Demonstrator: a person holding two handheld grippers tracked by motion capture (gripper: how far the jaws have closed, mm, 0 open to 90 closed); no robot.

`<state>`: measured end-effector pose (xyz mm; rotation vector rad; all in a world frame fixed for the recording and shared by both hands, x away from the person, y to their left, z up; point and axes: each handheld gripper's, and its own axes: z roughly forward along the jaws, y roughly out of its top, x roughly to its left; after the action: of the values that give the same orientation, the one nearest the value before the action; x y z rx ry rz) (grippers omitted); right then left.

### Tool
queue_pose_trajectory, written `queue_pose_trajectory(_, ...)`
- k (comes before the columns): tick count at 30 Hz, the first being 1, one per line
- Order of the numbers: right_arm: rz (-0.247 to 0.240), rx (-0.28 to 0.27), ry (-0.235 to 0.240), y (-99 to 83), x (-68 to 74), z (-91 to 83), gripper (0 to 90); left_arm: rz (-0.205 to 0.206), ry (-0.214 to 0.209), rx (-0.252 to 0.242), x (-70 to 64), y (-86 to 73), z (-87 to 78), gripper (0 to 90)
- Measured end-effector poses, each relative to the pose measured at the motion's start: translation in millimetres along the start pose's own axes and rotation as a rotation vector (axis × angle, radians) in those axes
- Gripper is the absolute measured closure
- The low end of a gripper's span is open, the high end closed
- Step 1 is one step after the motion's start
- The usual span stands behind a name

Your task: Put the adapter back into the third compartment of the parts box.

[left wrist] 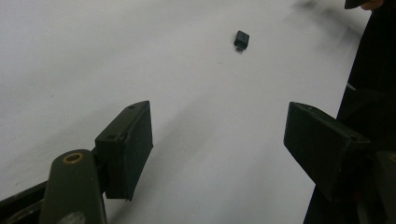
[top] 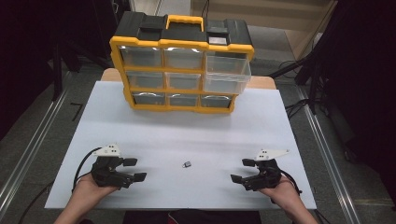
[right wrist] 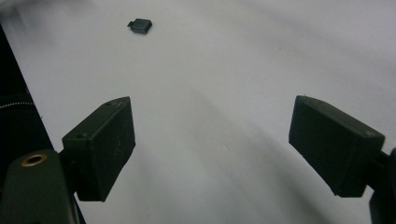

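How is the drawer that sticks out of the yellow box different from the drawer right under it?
The top-right drawer is pulled out toward the table's front, while the bottom-right drawer sits pushed in, level with the yellow frame of the organizer box. The pulled-out drawer shows its clear side walls; the bottom one shows its front face alone. It also looks paler than the darker bottom one. Both are clear plastic drawers in the same right column.

Small black part (top: 187,164) too tiny to identify, drawer contents indistinct
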<state>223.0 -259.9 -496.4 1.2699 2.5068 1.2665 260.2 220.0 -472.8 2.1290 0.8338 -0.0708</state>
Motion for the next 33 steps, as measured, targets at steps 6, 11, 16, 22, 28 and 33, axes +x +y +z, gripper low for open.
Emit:
queue_pose_trajectory(6, 0.018, 0.013, 0.006, 1.0, -1.4, 3.5, 12.9, 0.006, 0.001, -0.005, -1.5, 0.7, -0.5, 25.2)
queue_pose_trajectory(11, 0.081, 0.017, -0.009, 2.0, -3.9, 2.3, 12.9, -0.015, -0.004, 0.003, 0.0, 1.0, -1.9, 25.4)
queue_pose_trajectory(16, 0.090, 0.023, -0.016, 2.1, -4.6, 1.6, 12.9, -0.049, -0.022, 0.009, 1.6, 2.0, -2.4, 27.7)
queue_pose_trajectory(22, 0.084, 0.015, -0.013, 2.4, -4.2, 0.0, 12.9, -0.034, 0.005, 0.001, 1.6, 1.9, -3.7, 26.5)
queue_pose_trajectory(28, 0.076, 0.005, -0.011, 3.8, -3.1, -1.0, 12.9, -0.028, 0.021, -0.007, 1.4, 1.4, -4.2, 26.5)
queue_pose_trajectory(33, 0.075, 0.007, -0.009, 3.8, -3.3, -0.7, 12.9, -0.025, 0.023, -0.006, 1.5, 1.4, -4.0, 26.6)
